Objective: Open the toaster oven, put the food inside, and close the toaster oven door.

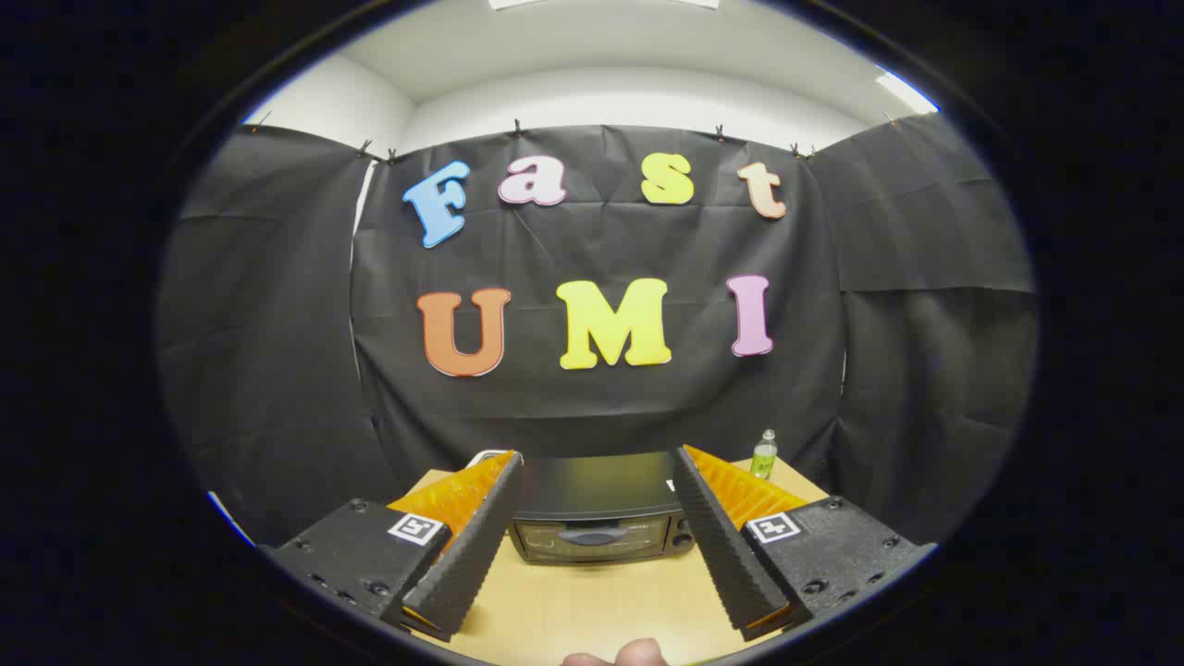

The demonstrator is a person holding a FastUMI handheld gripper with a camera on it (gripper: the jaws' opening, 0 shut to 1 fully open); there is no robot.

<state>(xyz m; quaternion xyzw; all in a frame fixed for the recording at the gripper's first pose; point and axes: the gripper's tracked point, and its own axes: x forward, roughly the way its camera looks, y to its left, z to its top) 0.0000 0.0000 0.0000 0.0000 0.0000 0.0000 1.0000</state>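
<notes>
A black toaster oven (599,513) stands on the wooden table (592,601), seen between and beyond the fingers, its glass door shut with the handle across the front. My gripper (597,458) is open, held above the table and well short of the oven, with nothing between its fingers. A rounded pale-brown piece of food (618,654) lies on the table on the near side, below the fingers, partly cut off from sight.
A small green bottle (764,453) stands on the table behind the oven to the right. A white-edged object (487,457) peeks out at the back left corner. Black cloth walls close the booth on three sides.
</notes>
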